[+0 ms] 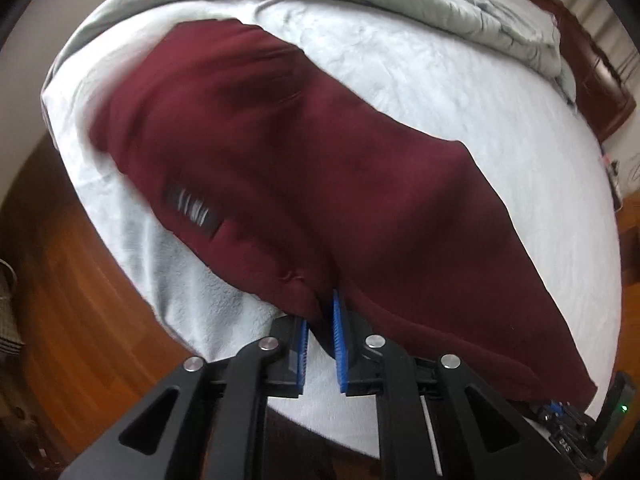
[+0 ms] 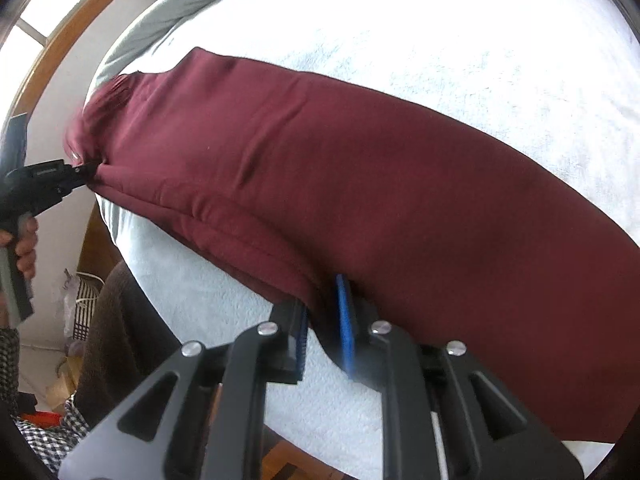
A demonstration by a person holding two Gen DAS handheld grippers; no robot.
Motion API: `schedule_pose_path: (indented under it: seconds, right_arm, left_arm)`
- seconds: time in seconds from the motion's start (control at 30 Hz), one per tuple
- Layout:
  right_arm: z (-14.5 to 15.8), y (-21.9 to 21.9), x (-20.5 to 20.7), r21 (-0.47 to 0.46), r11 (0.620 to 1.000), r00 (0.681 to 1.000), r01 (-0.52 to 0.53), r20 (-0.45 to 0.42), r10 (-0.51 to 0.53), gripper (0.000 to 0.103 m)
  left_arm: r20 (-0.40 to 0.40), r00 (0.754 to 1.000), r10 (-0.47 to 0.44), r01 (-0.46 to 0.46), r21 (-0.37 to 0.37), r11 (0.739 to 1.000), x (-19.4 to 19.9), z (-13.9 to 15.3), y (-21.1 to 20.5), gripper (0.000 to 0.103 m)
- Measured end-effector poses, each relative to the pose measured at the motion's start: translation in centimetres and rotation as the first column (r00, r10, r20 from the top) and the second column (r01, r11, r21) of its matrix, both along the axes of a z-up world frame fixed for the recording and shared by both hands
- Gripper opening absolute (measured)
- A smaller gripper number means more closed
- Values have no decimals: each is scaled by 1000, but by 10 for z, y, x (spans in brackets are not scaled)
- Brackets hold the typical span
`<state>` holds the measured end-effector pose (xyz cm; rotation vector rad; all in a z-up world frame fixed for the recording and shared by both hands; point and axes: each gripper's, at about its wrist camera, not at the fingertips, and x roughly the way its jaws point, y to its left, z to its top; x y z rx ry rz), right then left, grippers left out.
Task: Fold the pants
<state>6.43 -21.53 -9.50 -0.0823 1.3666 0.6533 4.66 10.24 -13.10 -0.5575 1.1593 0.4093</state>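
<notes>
Dark red pants (image 1: 304,168) lie stretched across a white bed sheet (image 1: 460,92), with a black label patch (image 1: 192,210) near one edge. My left gripper (image 1: 320,312) is shut on a bunched fold of the pants' near edge, cloth pinched between its blue pads (image 1: 340,344). In the right wrist view the same pants (image 2: 400,192) run from upper left to lower right. My right gripper (image 2: 323,304) is shut on their near edge too. The left gripper (image 2: 82,171) shows there at the far left, clamped on the gathered end of the pants, with a hand (image 2: 24,240) on its handle.
A grey duvet (image 1: 480,12) is bunched along the far side of the bed. Wooden floor (image 1: 60,280) lies beside the bed, a dark wooden headboard (image 1: 592,80) at the right. A checked sleeve (image 2: 48,436) and bags (image 2: 80,304) sit at the lower left of the right wrist view.
</notes>
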Motion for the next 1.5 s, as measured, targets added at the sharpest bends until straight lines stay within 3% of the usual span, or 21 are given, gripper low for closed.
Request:
schedule_pose_path:
  seconds: [0.07, 0.13, 0.2, 0.23, 0.4, 0.53, 0.63, 0.7, 0.83, 0.97, 1.03, 1.13, 1.2, 1.23, 1.3, 1.33, 1.37, 1.43, 1.5]
  right_arm:
    - [1, 2, -3, -3, 1000, 1000, 4, 1, -4, 19]
    - [5, 0, -4, 9, 1000, 1000, 22, -22, -22, 31]
    - [13, -1, -11, 29, 999, 999, 31, -43, -30, 54]
    - [19, -5, -13, 50, 998, 999, 34, -37, -32, 54]
    - [39, -41, -23, 149, 978, 987, 148, -81, -137, 54]
    - [39, -59, -22, 154, 965, 975, 213, -94, -200, 54]
    - [34, -67, -26, 148, 960, 969, 236, -105, -222, 54]
    - [33, -71, -28, 144, 959, 968, 243, -103, -229, 54]
    - [29, -78, -29, 133, 955, 963, 263, -102, -251, 54]
    - [27, -88, -29, 128, 954, 961, 272, -96, -261, 54]
    - [24, -91, -29, 122, 951, 957, 285, -97, -275, 54]
    - [21, -99, -28, 109, 945, 949, 309, -101, -299, 54]
    - [21, -106, -27, 109, 938, 942, 329, -105, -318, 53]
    - [22, -109, -27, 111, 934, 939, 339, -106, -328, 53]
    - [26, -122, -26, 126, 922, 928, 367, -114, -355, 54]
    - [28, -130, -26, 126, 917, 923, 379, -115, -366, 54]
    - [30, -139, -27, 111, 910, 915, 399, -113, -387, 54]
    - [31, -156, -29, 77, 898, 898, 433, -119, -423, 57]
    - [32, -178, -35, 61, 871, 868, 487, -140, -476, 60]
  left_arm:
    - [29, 999, 15, -14, -53, 998, -9, -10, 5, 19]
    - [45, 998, 43, -38, -113, 993, -18, -15, 21, 24]
    - [32, 998, 59, -53, -173, 983, -22, -12, 35, 41]
    - [-2, 997, 77, -77, -169, 983, -26, -9, 35, 48]
    - [25, 1000, -12, 19, -282, 959, -43, 6, -6, 47]
    - [2, 995, -102, 95, -376, 922, -4, -5, -44, 47]
    - [-51, 991, -121, 85, -456, 886, 19, -31, -64, 43]
    - [-67, 993, -99, 56, -469, 881, 36, -45, -65, 37]
    - [-67, 996, -61, 22, -476, 879, 31, -46, -66, 5]
    - [4, 998, -66, 62, -403, 913, 15, -13, -74, 3]
    - [-52, 997, -61, 35, -401, 915, 15, -24, -76, 3]
    - [-146, 985, -94, 30, -393, 919, 17, -65, -78, 4]
    - [-127, 985, -113, 56, -382, 922, 18, -66, -81, 4]
    - [-109, 986, -124, 76, -371, 926, 20, -60, -84, 7]
    - [-95, 986, -139, 98, -354, 930, 22, -46, -95, 38]
    - [-95, 984, -150, 109, -341, 934, 22, -40, -101, 71]
    - [-81, 983, -163, 131, -313, 941, 21, -32, -109, 76]
    - [-71, 976, -205, 179, -275, 945, 22, -21, -130, 76]
    - [-51, 960, -276, 252, -276, 928, 23, -13, -159, 75]
